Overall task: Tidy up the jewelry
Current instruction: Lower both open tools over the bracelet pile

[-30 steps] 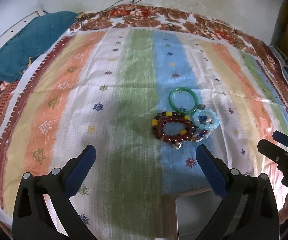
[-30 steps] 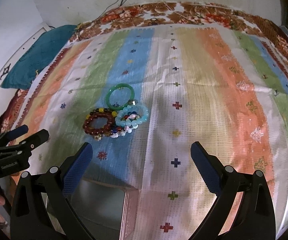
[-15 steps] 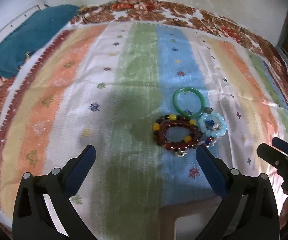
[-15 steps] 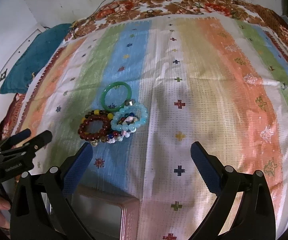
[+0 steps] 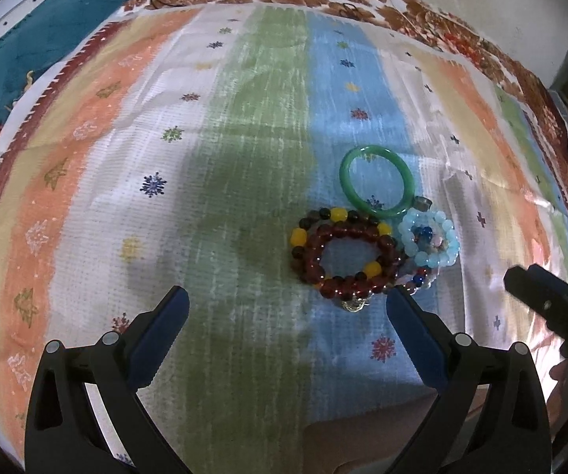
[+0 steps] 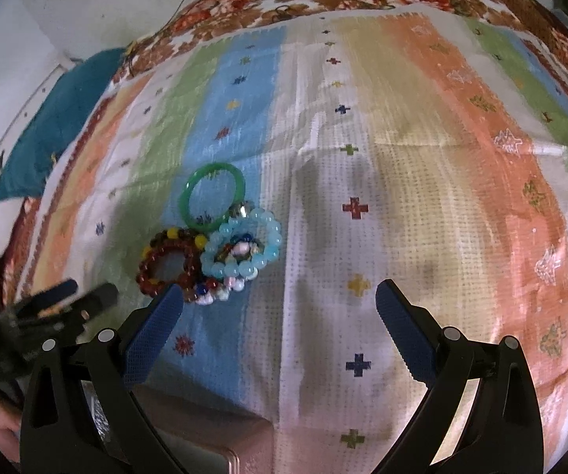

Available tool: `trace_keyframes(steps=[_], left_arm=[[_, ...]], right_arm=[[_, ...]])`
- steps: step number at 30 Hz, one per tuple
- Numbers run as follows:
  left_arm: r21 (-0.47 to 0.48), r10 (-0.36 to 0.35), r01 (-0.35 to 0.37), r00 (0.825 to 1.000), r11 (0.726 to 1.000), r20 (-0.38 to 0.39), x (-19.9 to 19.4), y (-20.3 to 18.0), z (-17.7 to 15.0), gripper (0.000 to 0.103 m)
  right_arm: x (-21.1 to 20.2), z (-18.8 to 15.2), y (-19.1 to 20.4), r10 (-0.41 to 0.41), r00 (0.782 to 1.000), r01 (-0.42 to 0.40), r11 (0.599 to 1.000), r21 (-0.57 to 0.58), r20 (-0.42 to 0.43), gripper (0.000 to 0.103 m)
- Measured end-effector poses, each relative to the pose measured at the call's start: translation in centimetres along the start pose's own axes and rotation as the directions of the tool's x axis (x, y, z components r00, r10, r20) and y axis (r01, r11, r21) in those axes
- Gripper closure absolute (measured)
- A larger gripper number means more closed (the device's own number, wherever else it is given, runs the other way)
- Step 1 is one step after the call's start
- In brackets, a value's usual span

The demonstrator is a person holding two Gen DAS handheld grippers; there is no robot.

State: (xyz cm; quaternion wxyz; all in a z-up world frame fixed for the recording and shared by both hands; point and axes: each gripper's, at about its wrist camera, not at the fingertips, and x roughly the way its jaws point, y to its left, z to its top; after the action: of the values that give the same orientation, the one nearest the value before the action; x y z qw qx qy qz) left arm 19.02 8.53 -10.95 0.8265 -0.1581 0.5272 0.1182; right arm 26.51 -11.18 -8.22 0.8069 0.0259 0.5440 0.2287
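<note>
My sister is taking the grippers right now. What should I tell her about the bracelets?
Left gripper: open, empty, hovering just short of the dark red bead bracelet.
Right gripper: open, empty, the pile off its left fingertip.
All the jewelry lies bunched on the striped cloth: green bangle farthest, light blue bead bracelet to the right over some mixed beads.
A pinkish box sits at the near edge.
Done: nothing picked up. Left: every piece.
</note>
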Motion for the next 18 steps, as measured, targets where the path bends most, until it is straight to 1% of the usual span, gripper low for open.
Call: trace_keyframes(steps=[11,13,18], left_arm=[[0.026,0.002,-0.001,1.0,1.0,-0.022,1.6,-0.2,0.3,0.006],[0.033,-0.01,0.011,0.999,0.999,-0.035,1.8,-0.3,0.2,0.009],[0.035,-0.027,0.028,0.999,0.999,-0.036,1.7,-0.4,0.4,0.011]], right_arm=[[1.6,1.1,-0.8,-0.024,1.0,0.024,0.998,0.057,-0.005,0.004],[2.1,1.3,-0.9,-0.02,1.0,0.021,0.998,0.059,-0.01,0.004],[3.7,1.8,-0.9,-0.015,0.999,0.017,0.999,0.052,-0.044,0.004]])
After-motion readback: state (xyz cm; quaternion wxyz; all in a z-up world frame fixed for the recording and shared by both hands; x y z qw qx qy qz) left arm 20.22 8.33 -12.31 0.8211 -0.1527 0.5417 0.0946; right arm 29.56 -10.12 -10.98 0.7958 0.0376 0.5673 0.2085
